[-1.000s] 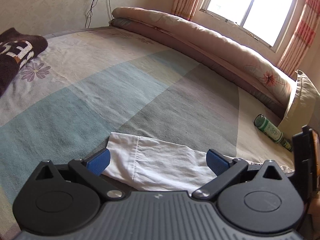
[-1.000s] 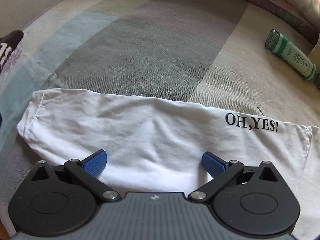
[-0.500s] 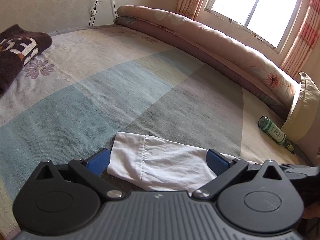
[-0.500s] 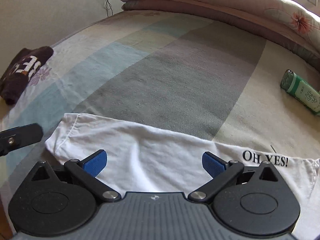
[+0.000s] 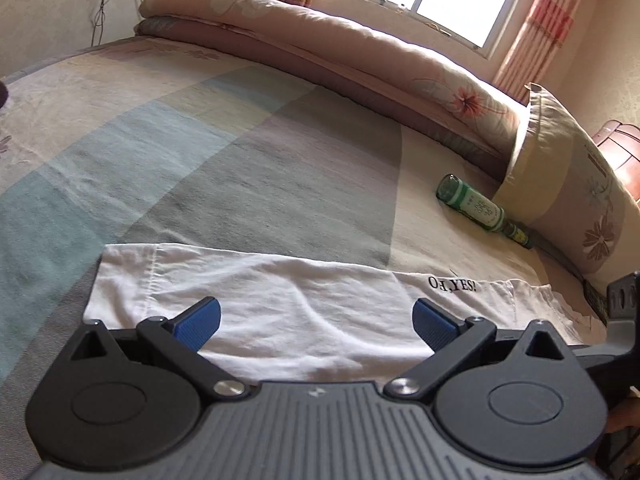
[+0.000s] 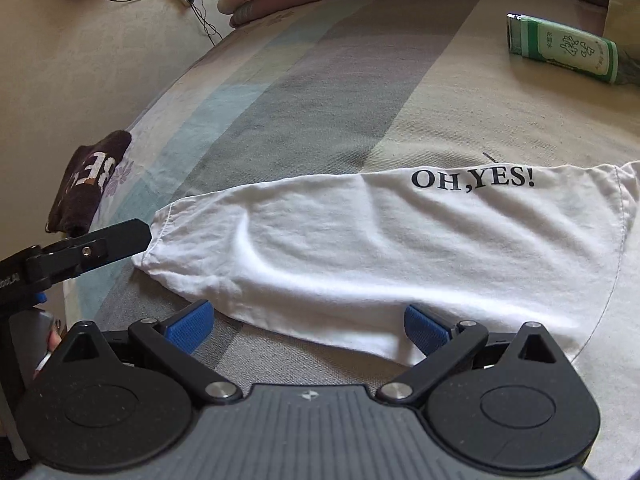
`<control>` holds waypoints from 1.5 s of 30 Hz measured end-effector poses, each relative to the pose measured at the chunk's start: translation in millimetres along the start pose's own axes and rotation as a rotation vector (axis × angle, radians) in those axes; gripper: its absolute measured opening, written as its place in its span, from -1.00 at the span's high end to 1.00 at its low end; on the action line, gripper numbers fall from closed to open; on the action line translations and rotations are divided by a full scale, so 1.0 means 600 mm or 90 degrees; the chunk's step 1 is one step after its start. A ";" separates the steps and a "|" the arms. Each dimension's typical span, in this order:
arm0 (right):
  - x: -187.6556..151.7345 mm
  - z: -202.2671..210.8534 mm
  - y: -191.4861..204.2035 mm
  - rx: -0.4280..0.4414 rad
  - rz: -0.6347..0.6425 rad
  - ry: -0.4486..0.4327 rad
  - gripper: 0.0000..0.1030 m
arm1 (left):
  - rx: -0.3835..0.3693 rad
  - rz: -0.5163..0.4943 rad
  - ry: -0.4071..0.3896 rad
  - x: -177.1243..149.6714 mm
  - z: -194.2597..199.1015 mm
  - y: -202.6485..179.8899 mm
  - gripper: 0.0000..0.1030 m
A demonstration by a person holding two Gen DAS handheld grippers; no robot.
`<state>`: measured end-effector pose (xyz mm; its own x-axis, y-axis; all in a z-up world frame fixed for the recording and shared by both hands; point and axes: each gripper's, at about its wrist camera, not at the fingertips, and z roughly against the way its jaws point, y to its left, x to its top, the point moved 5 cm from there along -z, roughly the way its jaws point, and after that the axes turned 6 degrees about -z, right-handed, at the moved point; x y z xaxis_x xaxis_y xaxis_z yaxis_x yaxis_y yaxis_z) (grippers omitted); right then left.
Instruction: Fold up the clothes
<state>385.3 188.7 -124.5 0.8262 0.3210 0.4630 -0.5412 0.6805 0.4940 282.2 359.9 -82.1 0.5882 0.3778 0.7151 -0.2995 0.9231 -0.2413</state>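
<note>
- Since a moment ago we have swung the left gripper (image 5: 316, 322) rightward, bringing the "OH,YES!" print into its view.
- The folded white shirt (image 6: 360, 252) lies on the bed (image 6: 320, 80), long axis left-right.
- Both our left gripper and right gripper (image 6: 306, 326) are spread wide, gripping nothing.
- A green bottle (image 6: 564, 50) lies beyond.

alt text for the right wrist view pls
A folded white T-shirt printed "OH,YES!" lies on a striped bedspread, with the open right gripper at its near edge. A green bottle lies beyond it, and the left gripper reaches its left end.
</note>
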 end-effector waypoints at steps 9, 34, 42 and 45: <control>-0.039 -0.002 0.012 -0.021 0.041 0.050 -1.00 | 0.019 0.007 0.012 -0.004 -0.009 0.005 -0.98; -0.032 -0.054 0.091 -0.034 0.144 -0.031 -1.00 | 0.017 0.014 -0.009 0.006 0.015 0.015 -0.98; -0.035 -0.042 0.150 0.011 0.253 -0.040 -1.00 | 0.021 0.008 -0.013 0.010 0.028 0.017 -0.98; -0.030 -0.077 0.151 0.006 0.236 -0.027 -1.00 | 0.013 0.004 -0.013 0.011 0.032 0.012 -0.98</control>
<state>328.7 275.0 -122.2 0.5668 0.5164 0.6419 -0.8039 0.5171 0.2938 269.3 367.9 -66.5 0.5713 0.3812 0.7269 -0.3176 0.9193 -0.2325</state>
